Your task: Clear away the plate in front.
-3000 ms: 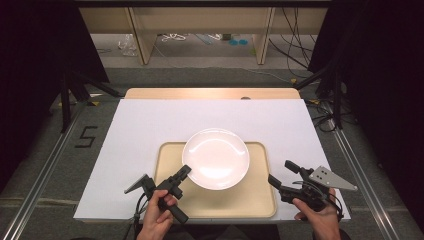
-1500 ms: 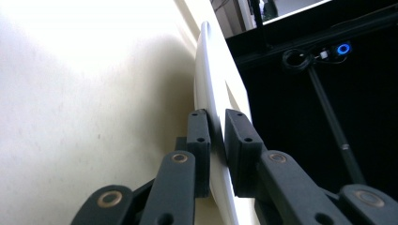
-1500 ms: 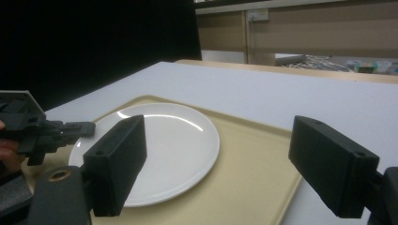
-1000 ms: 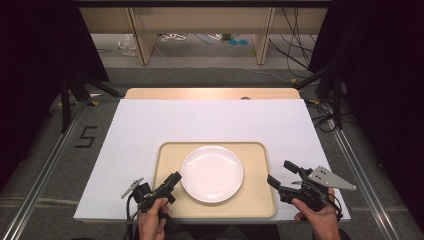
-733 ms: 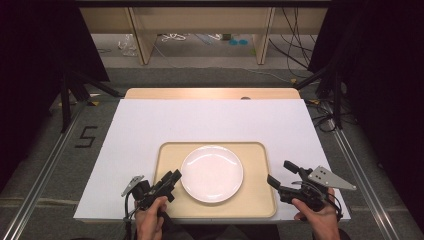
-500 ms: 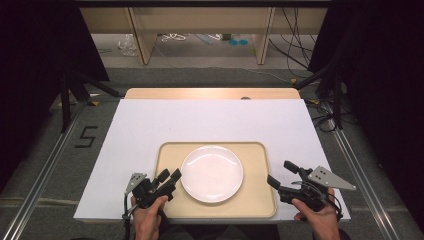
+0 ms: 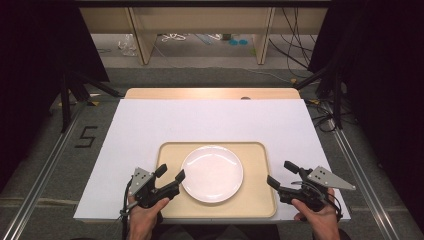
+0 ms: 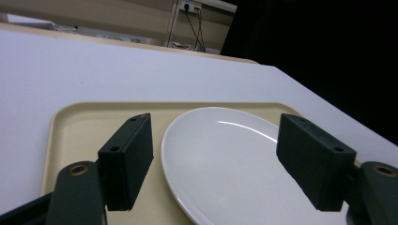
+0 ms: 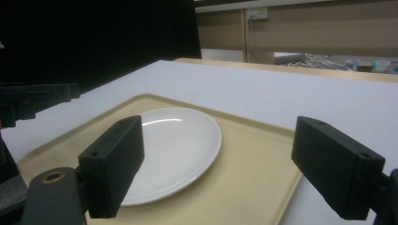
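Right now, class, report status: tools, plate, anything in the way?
Left tool open, beside plate. Right tool open, off tray. Plate flat on tray. Nothing in the way.

A round white plate (image 7: 212, 173) lies flat and right side up in the beige tray (image 7: 255, 202), its smooth glazed face bare (a thin streak of light runs along the far rim). It sits a little left of the tray's middle, touching the tray floor. The tray rests at the near edge of the table, at its middle.
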Motion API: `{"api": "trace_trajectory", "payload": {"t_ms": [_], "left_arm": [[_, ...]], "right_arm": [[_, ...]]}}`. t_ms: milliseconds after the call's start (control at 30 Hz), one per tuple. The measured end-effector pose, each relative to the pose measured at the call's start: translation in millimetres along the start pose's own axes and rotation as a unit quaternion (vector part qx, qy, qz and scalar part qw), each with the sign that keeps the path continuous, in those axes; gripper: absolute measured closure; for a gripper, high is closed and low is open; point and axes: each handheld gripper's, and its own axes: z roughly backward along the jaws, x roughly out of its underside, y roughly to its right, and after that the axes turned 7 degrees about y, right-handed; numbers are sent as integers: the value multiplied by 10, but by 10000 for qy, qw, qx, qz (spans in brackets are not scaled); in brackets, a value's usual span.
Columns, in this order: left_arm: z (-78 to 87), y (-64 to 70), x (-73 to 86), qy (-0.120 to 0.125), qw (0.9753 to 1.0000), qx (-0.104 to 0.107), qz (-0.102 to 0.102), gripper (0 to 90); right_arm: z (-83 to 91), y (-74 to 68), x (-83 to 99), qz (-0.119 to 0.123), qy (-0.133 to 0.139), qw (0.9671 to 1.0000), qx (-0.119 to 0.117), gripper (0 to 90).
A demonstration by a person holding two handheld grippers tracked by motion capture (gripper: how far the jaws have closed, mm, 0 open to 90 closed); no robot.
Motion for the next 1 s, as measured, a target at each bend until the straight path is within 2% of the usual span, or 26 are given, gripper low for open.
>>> {"api": "trace_trajectory", "payload": {"t_ms": [100, 167, 233, 267, 333, 467, 600, 800, 1000], "left_arm": [[-2, 21, -12, 89, 9999, 61, 28, 252], [7, 27, -26, 81, 9998, 134, -92, 227], [28, 37, -43, 110, 9998, 95, -168, 163], [41, 37, -55, 121, 9995, 114, -274, 154], [70, 41, -80, 125, 9989, 111, -430, 153], [120, 20, -126, 128, 9988, 126, -463, 153], [141, 0, -140, -1, 9982, 205, -558, 154], [194, 61, -205, -169, 9947, 476, -896, 154], [218, 96, -221, -189, 9933, 628, -954, 154]], "right_arm": [[-1, 0, 0, 1, 4, 10000, -4, 182], [-1, 0, 0, 3, 1, 10000, -5, 182], [0, -1, 0, 2, 6, 10000, -2, 182], [-2, 3, 0, 37, 32, 10000, 11, 182], [-1, 1, 0, 19, 16, 10000, 1, 182], [1, -3, -1, 2, 9, 10000, -10, 182], [3, -3, -1, 5, 6, 10000, -12, 182], [3, -8, 3, 7, -11, 10000, 2, 180], [22, -17, 15, -9, -83, 10000, 8, 175]]}}
